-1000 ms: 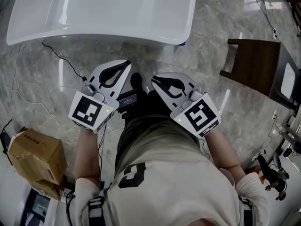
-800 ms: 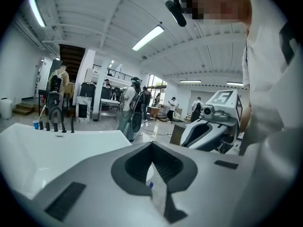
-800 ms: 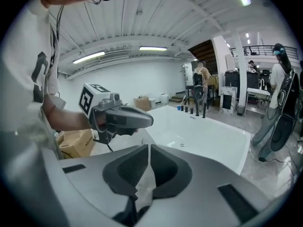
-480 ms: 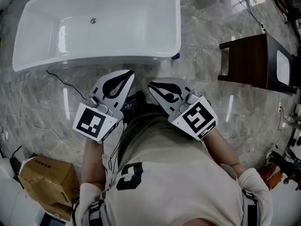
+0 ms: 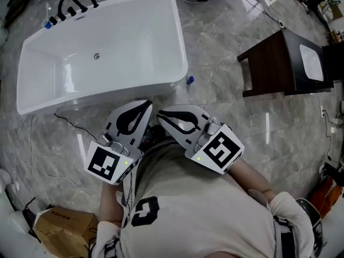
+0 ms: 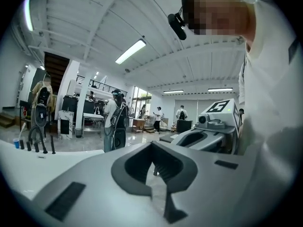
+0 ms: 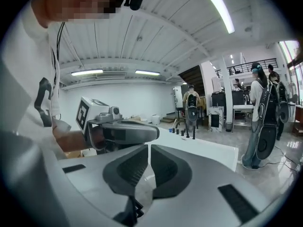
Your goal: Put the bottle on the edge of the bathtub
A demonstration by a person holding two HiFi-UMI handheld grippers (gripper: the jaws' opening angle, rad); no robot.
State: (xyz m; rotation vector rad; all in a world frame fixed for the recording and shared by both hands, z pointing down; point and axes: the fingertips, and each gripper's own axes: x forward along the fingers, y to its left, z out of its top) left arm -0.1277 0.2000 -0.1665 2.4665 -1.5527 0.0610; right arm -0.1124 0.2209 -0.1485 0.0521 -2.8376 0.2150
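The white bathtub (image 5: 181, 63) lies at the upper left of the head view, with black tap fittings (image 5: 75, 4) at its far end. A small blue thing (image 5: 189, 80) sits on the floor by the tub's near right corner; whether it is the bottle I cannot tell. Another small blue item (image 5: 47, 23) stands on the rim beside the taps. My left gripper (image 5: 146, 105) and right gripper (image 5: 160, 113) hover side by side in front of my chest, short of the tub. Both are shut and hold nothing, as the left gripper (image 6: 152, 148) and right gripper (image 7: 148, 148) also show in their own views.
A dark wooden stool (image 5: 274, 63) stands on the marble floor at the right. A cardboard box (image 5: 64, 230) sits at the lower left and a thin black cable (image 5: 70, 122) trails along the tub's front. People (image 6: 115, 119) stand in the hall beyond.
Both grippers have risen and stayed shut and empty. The head view has pulled back, so the whole tub and its taps now show, with the tub further from the grippers.
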